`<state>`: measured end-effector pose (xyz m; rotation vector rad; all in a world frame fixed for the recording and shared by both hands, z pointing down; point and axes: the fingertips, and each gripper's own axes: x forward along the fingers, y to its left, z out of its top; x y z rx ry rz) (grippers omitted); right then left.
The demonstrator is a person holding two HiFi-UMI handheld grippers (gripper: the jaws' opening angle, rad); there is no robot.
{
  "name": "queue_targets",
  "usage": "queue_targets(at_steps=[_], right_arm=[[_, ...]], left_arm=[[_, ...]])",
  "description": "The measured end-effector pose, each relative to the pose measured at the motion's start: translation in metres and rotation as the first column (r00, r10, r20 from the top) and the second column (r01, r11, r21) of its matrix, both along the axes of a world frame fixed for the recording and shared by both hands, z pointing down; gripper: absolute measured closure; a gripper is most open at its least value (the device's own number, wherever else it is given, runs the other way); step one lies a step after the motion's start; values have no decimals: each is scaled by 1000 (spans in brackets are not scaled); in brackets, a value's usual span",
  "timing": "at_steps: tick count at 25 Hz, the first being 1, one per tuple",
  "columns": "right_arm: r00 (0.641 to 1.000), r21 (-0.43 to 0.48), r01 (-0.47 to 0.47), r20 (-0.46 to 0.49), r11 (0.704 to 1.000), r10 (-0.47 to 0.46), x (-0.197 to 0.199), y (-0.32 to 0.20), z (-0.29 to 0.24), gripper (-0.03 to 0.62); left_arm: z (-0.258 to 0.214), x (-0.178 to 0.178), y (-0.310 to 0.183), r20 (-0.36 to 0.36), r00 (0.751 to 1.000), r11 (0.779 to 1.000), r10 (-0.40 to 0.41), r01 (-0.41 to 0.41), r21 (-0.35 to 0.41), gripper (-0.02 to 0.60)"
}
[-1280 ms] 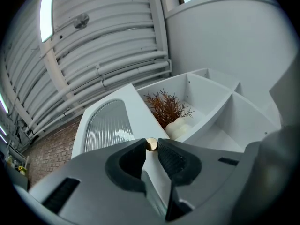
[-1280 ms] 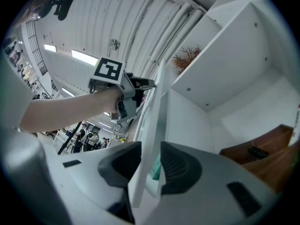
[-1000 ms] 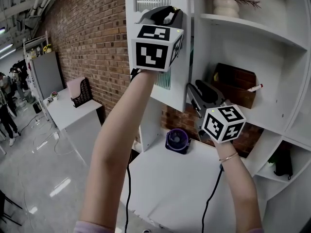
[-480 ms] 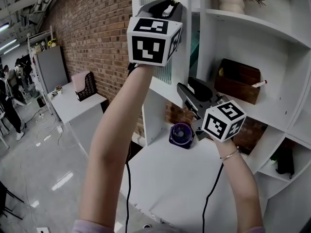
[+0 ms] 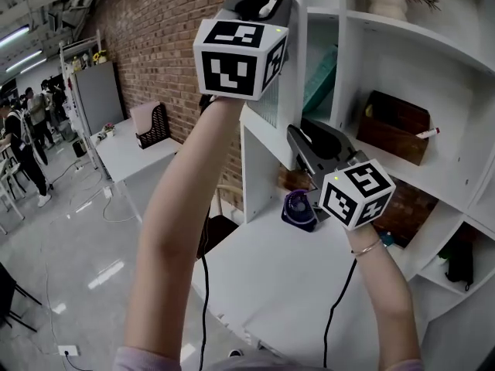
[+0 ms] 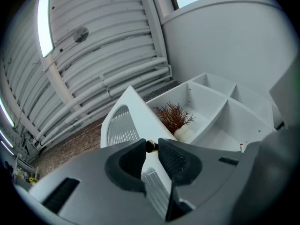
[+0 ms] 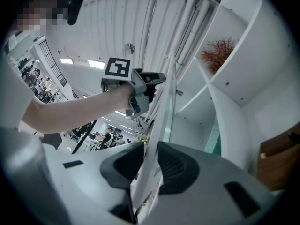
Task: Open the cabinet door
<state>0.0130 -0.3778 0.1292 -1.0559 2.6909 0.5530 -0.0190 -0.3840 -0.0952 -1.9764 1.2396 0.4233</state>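
Leverage looks like the reason for two grips on one cabinet door (image 5: pixel 271 134). It hangs on the white shelf unit (image 5: pixel 349 91) above the surface (image 5: pixel 263 284) and stands part-way open, swung out so the person sees it nearly edge-on. A teal thing (image 5: pixel 321 79) shows in the compartment behind it.

The left gripper (image 6: pixel 151 150) is high up, its fingers (image 6: pixel 174 159) closed narrow on the small dark knob (image 6: pixel 151 146) beside the ribbed glass panel (image 6: pixel 117 128). That is the pulling point.

The right gripper (image 7: pixel 149 162) is lower. Its fingers have just been closing with the door's free edge between them, and they look pinched on that edge, I'd judge to steady the panel and guide the swing.

The vase of dried twigs (image 5: pixel 387 2) and the wooden box (image 5: pixel 394 126) sit on the open shelves, well apart from the door's path, so nothing there seems at risk.
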Motion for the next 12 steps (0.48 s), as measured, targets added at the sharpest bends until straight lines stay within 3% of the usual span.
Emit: queue_targets(at_steps=[12], right_arm=[[994, -1, 107, 3, 994, -107, -39, 23, 1, 516]], left_arm=[[1, -38, 20, -10, 998, 998, -62, 62, 4, 506]])
